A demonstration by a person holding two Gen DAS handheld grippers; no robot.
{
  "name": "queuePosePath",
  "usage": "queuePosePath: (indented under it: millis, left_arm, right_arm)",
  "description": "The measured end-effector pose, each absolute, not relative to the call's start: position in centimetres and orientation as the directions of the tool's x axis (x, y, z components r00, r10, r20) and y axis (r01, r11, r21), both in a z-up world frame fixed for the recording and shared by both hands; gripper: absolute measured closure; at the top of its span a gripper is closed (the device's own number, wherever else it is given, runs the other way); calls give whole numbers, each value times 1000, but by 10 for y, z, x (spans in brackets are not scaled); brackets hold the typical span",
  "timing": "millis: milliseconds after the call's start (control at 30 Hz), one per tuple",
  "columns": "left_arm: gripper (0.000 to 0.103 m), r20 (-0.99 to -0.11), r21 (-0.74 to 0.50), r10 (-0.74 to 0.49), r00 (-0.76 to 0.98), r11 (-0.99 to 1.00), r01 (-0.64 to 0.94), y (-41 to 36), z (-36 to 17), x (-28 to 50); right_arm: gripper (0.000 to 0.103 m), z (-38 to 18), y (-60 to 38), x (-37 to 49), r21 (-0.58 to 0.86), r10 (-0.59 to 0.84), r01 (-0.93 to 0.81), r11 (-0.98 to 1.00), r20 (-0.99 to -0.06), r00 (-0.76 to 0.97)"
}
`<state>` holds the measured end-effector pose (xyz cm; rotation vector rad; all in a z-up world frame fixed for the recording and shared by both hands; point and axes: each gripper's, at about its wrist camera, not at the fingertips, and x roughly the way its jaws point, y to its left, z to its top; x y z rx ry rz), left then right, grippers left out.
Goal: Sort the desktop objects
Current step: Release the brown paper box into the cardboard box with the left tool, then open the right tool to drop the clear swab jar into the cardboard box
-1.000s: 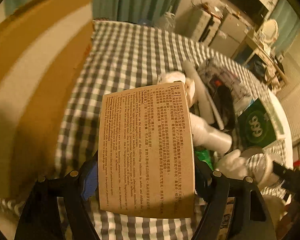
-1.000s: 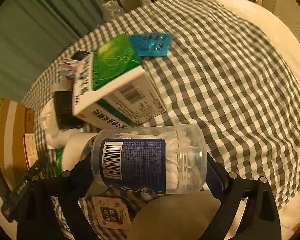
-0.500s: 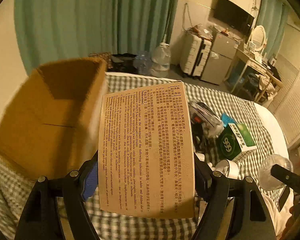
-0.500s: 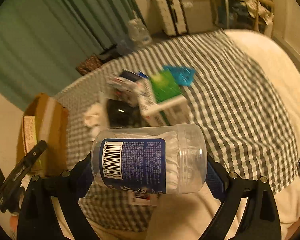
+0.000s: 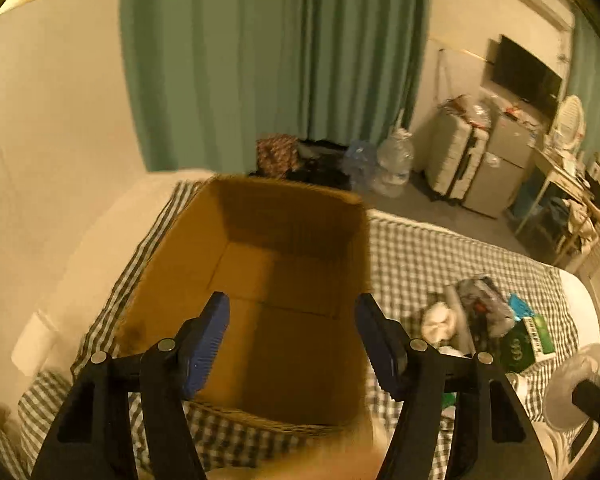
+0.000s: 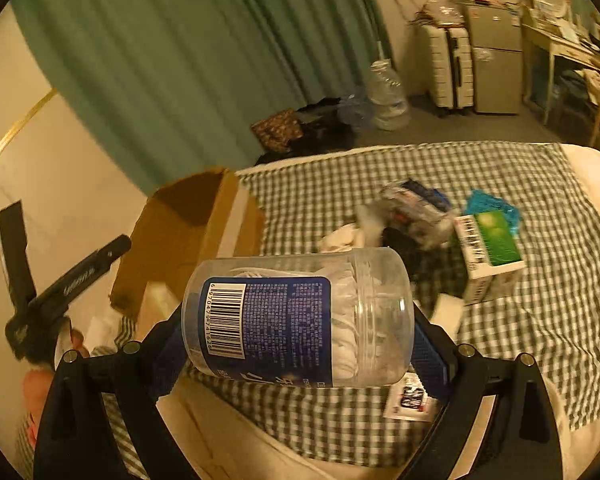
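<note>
My left gripper [image 5: 292, 344] is open and empty, held above the open brown cardboard box [image 5: 260, 280] on the checked cloth. The printed paper box it held is out of sight. My right gripper [image 6: 296, 340] is shut on a clear plastic jar with a blue label [image 6: 296, 320], held sideways above the near edge of the cloth. The cardboard box [image 6: 188, 236] shows at the left of the right wrist view, with the left gripper's handle [image 6: 60, 284] beside it.
A pile of items lies on the checked cloth [image 6: 500, 184]: a green and white box [image 6: 488, 252], a blue blister pack [image 6: 492, 204], white tissue [image 6: 344, 240], a black object [image 6: 404, 248]. A small sachet [image 6: 408, 398] lies near the front edge. Green curtain and suitcases stand behind.
My left gripper has opened and the printed paper box has left it, while it moved over the cardboard box. My right gripper has lifted further with the jar.
</note>
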<state>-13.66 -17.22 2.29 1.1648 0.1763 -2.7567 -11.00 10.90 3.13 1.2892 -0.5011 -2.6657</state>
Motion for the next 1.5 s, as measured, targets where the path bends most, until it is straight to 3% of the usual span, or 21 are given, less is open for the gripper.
queuePosePath:
  millis: [100,233,400,533,800,1033,1300,1500]
  left_arm:
    - [34,-731,-116,-26,-682,-980,162,-191,13,-129]
    - [14,-749,-99,-11,-663,-987,128,-190,-2,-113]
    - [9,-761,-76,47,-648,-997,17,-156,-26,-94]
    - [8,-781,8,-33,-624,-999,43,-147,-37,-98]
    - [8,-759,-23,-107,-642,-981,191,-202,-33,-96]
    - [8,-785,-63,-92,-613,-972,227,-226,-45,-96]
    - [8,-805,-105,-27,-592,-977,186,-227,-58,-97]
    - [8,-805,-103,-26,-593,-978,182,-223,-52,-94]
  right_arm:
    - [9,23,94,-118,354,-282,-3,-935,-751,-597]
    - [9,13,83,-123,350,-282,-8,-937,-768,-575]
    - [9,2,82,-126,350,-290,-4,-937,-780,-554]
    - [9,10,74,-129,341,-298,27,-940,-777,-554]
    - [9,34,1,-169,332,-389,203,-921,-744,-544]
    - [8,24,-70,-211,360,-453,277,-891,-746,-488]
    - [6,14,-69,-226,334,-386,195,-922,-774,-502]
    - [6,32,-72,-230,328,-395,219,-919,-744,-539]
